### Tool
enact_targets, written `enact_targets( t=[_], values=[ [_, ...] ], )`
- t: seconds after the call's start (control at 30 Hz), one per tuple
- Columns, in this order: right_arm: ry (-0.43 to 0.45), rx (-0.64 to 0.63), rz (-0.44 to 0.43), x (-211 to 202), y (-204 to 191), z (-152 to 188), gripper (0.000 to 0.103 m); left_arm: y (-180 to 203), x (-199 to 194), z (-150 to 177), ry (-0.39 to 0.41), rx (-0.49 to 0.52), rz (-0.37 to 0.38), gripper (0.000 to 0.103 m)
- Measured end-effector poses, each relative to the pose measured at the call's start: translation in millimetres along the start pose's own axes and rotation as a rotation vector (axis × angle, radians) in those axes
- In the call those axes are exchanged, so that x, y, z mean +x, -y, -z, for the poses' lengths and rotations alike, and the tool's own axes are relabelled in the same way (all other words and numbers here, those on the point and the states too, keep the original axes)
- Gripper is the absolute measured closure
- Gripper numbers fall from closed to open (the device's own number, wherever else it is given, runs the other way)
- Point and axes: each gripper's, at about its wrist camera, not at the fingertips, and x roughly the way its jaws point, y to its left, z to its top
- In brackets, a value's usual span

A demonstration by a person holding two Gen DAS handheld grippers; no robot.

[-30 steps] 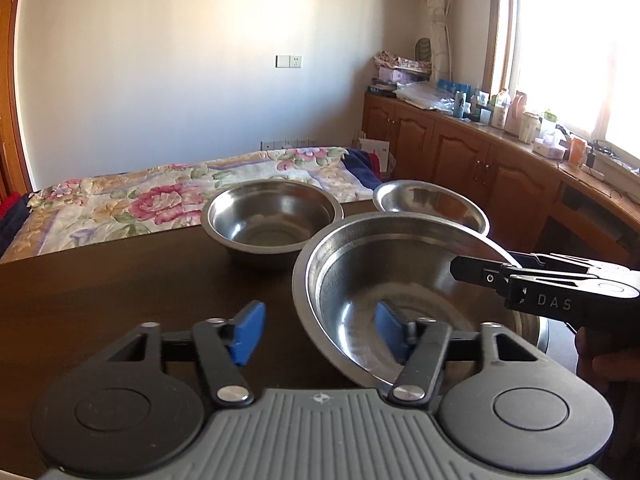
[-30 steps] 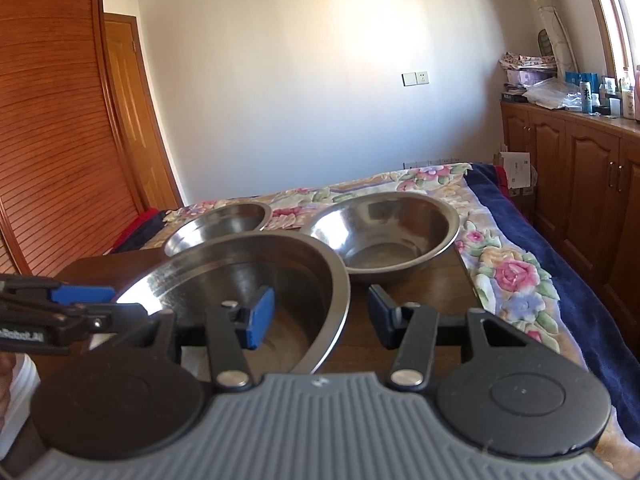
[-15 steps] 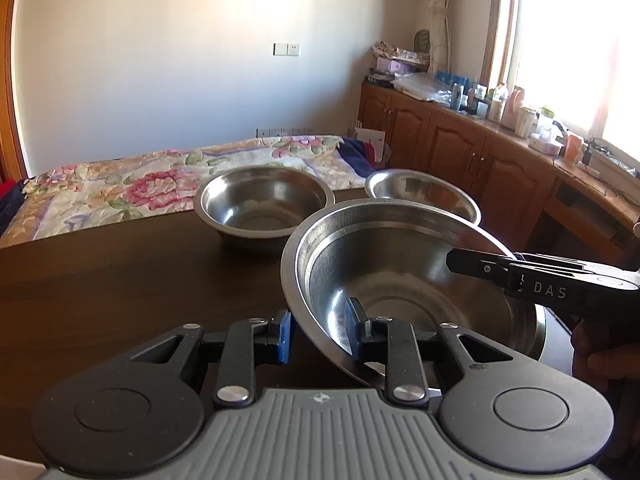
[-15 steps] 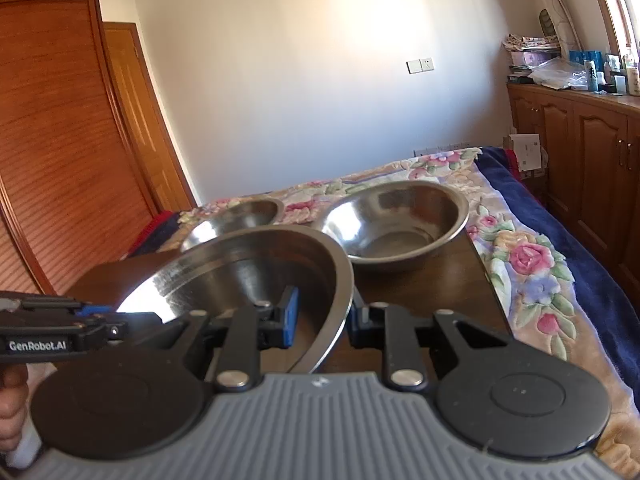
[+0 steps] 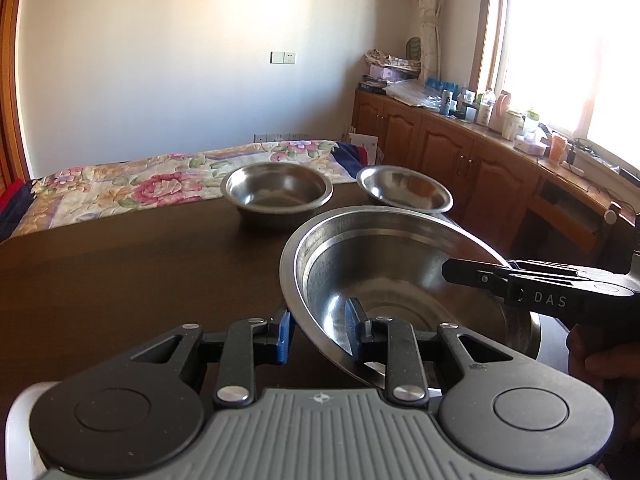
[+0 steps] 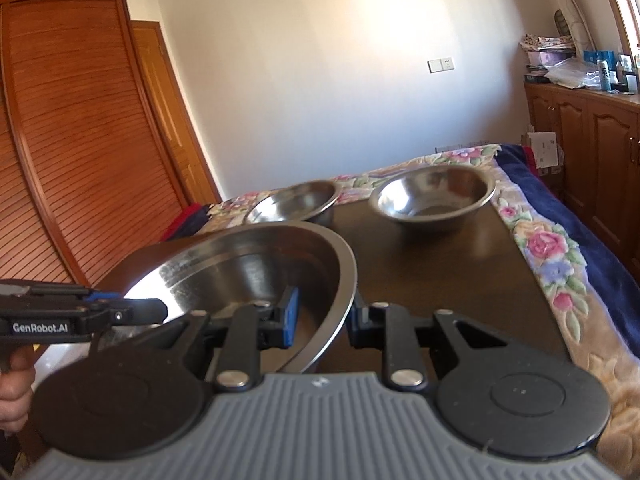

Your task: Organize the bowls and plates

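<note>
A large steel bowl [image 5: 400,272] [image 6: 248,268] hangs tilted just above the dark table [image 5: 120,280], held from both sides. My left gripper [image 5: 318,328] is shut on its near rim, one blue pad inside and one outside. My right gripper [image 6: 324,318] is shut on the opposite rim the same way. Each gripper shows in the other's view: the right gripper [image 5: 460,274] over the bowl's right edge, the left gripper [image 6: 156,308] at its left edge. A medium steel bowl [image 5: 276,192] [image 6: 296,202] and a shallower steel bowl [image 5: 404,190] [image 6: 432,200] stand at the table's far edge.
A bed with a floral cover [image 5: 140,188] lies just beyond the table. Wooden cabinets [image 5: 460,152] with bottles on top run along the right wall under a window. A slatted wooden wardrobe [image 6: 60,140] stands on the left. A hand [image 6: 16,384] holds the left gripper.
Both grippers went from open to shut on the large bowl's rim. The bowl has tilted and risen slightly off the table. The two far bowls have not moved.
</note>
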Motion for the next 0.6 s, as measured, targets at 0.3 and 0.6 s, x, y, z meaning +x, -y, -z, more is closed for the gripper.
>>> enact_targets(
  t=[0.3, 0.6],
  values=[
    [-0.013, -0.006, -0.006, -18, -19, 14, 0.076, -1, -23, 30, 0.000, -0.001, -0.008, 0.073],
    [-0.019, -0.005, 0.012, -25, -26, 27, 0.076, 2, -29, 44, -0.001, 0.009, -0.009, 0.073]
  ],
)
